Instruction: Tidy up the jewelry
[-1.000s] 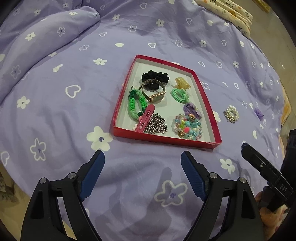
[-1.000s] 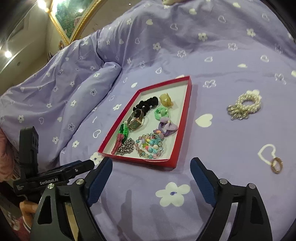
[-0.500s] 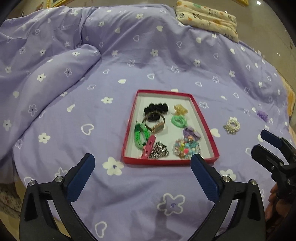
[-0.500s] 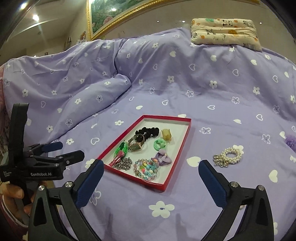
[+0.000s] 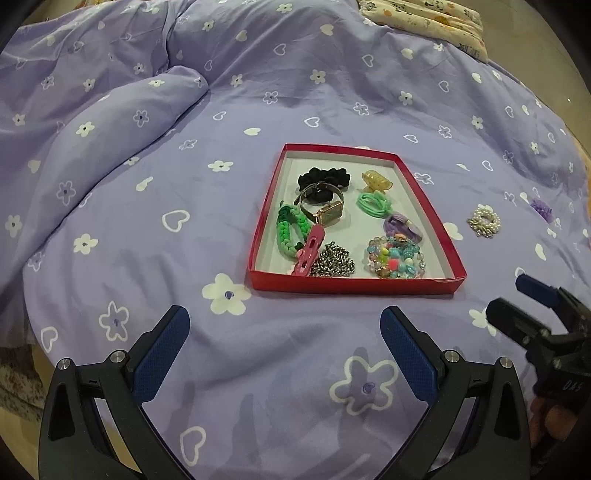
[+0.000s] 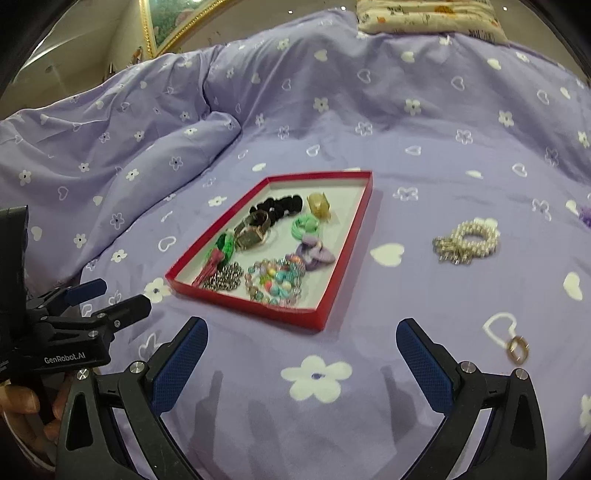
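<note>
A red tray (image 5: 354, 286) (image 6: 255, 310) lies on the purple bedspread and holds a watch (image 5: 325, 212), a black scrunchie (image 5: 325, 177), hair ties, a pink clip (image 5: 310, 251), a chain (image 5: 332, 264) and a bead bracelet (image 5: 397, 256). A pearl bracelet (image 5: 484, 221) (image 6: 469, 240), a gold ring (image 6: 518, 349) and a purple item (image 5: 541, 208) lie on the bedspread right of the tray. My left gripper (image 5: 284, 347) is open and empty in front of the tray. My right gripper (image 6: 301, 354) is open and empty, near the tray's right front corner.
A patterned pillow (image 5: 424, 16) (image 6: 428, 16) lies at the far edge of the bed. A thick fold of duvet (image 5: 92, 122) rises on the left. A gold picture frame (image 6: 166, 26) hangs behind. The right gripper shows in the left wrist view (image 5: 532, 314), the left gripper in the right wrist view (image 6: 92, 302).
Both grippers have pulled back and lifted from the tray, so more of the bed shows. Both stay open and empty. The jewelry has not moved.
</note>
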### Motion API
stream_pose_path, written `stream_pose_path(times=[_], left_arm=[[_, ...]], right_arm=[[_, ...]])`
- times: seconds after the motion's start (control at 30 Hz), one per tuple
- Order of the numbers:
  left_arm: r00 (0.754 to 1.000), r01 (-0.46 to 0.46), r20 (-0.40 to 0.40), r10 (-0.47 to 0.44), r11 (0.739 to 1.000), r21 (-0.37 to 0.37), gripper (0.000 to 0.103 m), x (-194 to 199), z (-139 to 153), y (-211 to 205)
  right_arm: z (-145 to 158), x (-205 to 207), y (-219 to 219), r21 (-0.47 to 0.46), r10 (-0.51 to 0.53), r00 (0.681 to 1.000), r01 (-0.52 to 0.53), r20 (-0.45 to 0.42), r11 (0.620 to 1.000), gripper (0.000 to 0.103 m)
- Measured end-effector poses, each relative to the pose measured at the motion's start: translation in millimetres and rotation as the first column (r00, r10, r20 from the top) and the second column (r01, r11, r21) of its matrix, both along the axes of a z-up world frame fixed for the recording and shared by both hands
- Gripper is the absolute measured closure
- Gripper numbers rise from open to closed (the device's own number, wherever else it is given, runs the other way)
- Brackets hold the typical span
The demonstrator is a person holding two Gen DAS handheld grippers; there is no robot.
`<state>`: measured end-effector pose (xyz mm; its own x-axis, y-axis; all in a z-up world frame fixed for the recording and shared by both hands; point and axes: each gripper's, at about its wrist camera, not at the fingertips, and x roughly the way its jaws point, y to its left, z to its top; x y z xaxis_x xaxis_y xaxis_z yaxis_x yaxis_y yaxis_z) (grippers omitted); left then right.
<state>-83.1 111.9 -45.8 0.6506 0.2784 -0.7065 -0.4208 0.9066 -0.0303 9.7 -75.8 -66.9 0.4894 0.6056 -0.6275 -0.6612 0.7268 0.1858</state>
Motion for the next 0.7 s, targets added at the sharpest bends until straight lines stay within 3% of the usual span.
stream_pose_path(times=[0.7], left_arm=[[0.999, 0.004, 0.042, -0.006, 0.999, 0.041, 0.0, -14, 10, -13]], right_arm=[[4, -14, -4, 0.027, -0.016, 0.999, 0.015, 0.033, 1.0, 0.0]])
